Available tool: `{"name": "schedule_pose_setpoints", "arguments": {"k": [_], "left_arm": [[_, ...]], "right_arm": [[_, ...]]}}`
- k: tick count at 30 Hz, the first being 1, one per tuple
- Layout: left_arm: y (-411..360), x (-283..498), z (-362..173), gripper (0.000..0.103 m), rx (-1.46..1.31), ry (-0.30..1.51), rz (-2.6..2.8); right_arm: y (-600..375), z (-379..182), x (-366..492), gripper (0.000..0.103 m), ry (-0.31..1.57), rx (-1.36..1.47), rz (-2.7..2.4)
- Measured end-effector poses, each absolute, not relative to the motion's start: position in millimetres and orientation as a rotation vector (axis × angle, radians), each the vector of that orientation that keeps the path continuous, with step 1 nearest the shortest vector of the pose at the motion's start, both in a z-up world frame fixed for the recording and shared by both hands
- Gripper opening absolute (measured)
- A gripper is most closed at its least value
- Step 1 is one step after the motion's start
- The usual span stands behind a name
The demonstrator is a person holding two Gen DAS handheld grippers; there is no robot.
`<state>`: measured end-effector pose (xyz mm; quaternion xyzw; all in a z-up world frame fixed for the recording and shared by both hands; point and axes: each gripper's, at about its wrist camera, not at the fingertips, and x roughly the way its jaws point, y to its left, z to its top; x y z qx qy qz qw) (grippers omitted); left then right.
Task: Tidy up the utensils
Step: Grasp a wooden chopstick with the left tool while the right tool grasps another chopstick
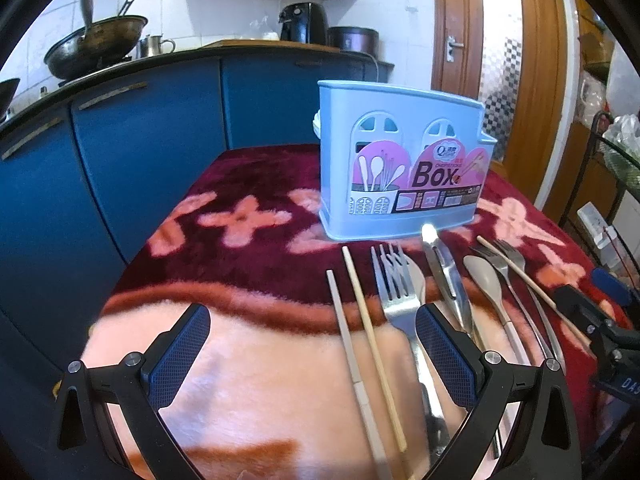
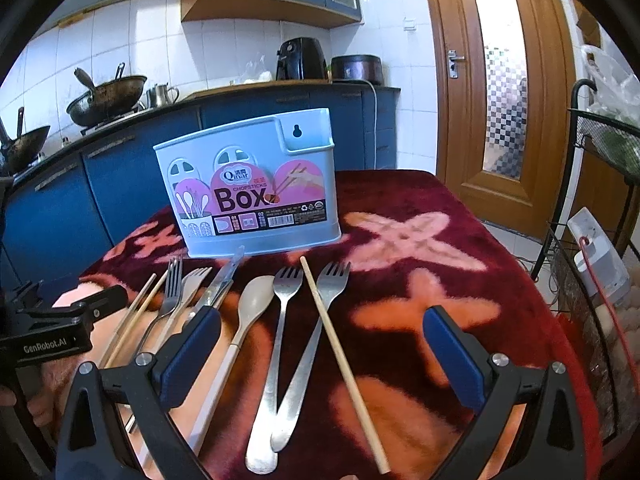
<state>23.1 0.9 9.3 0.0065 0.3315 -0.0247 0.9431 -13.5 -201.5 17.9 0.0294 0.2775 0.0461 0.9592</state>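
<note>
Kitchen backdrop: blue cabinets, white tile, wooden door [image 2: 496,92], wok [image 1: 96,42] on the far counter. Foreground surface [image 2: 460,216] under a dark red plush cover with pink flower shapes.

Pale blue chopsticks box [image 2: 256,184] stands upright near the surface's far edge, label facing both cameras. Interior not visible from either view; contents cannot be told.

Utensils lie flat in a loose row just in front of the box, tips toward it. Right wrist view: beige spoon [image 2: 250,300], two steel forks [image 2: 286,292] whose handles cross, one wooden chopstick [image 2: 340,344] laid over the right fork. Left wrist view adds the row's left end: two pale chopsticks [image 1: 360,320] side by side, stacked forks [image 1: 394,284], table knives [image 1: 444,276].

Left hand-held gripper [image 1: 312,356]: jaws wide apart, empty, hovering above chopsticks and forks. Right hand-held gripper [image 2: 324,356]: jaws wide apart, empty, above spoon, forks and chopstick. Each view catches the other gripper at its edge.
</note>
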Motion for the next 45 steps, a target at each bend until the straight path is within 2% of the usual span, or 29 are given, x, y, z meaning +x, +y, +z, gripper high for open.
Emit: {"name": "schedule_pose_setpoints", "arguments": {"k": [4, 9, 12, 14, 19, 23, 39, 42, 45], "left_arm": [[7, 31, 10, 0.102, 0.019, 0.727, -0.044], [12, 38, 5, 0.098, 0.023, 0.796, -0.056], [13, 41, 2, 0.096, 0.032, 0.836, -0.063], [13, 44, 0, 0.090, 0.035, 0.871, -0.075], [13, 52, -8, 0.080, 0.037, 0.956, -0.092], [11, 55, -12, 0.080, 0.059, 0.986, -0.106], [8, 73, -11, 0.077, 0.126, 1.129, -0.130], [6, 74, -10, 0.070, 0.139, 1.164, -0.135], [1, 72, -7, 0.055, 0.155, 1.180, -0.151]], "right_arm": [[-208, 25, -6, 0.103, 0.608, 0.032, 0.118], [-216, 30, 5, 0.096, 0.669, 0.006, 0.131], [-218, 30, 12, 0.088, 0.706, -0.029, 0.136], [-217, 27, 17, 0.079, 0.741, -0.058, 0.149], [-217, 17, 30, 0.068, 0.842, -0.103, 0.167], [-221, 11, 40, 0.056, 0.924, -0.113, 0.165], [-205, 7, 62, 0.050, 1.148, -0.282, 0.256], [-208, 6, 68, 0.052, 1.191, -0.270, 0.277], [-213, 6, 74, 0.054, 1.234, -0.230, 0.283]]}}
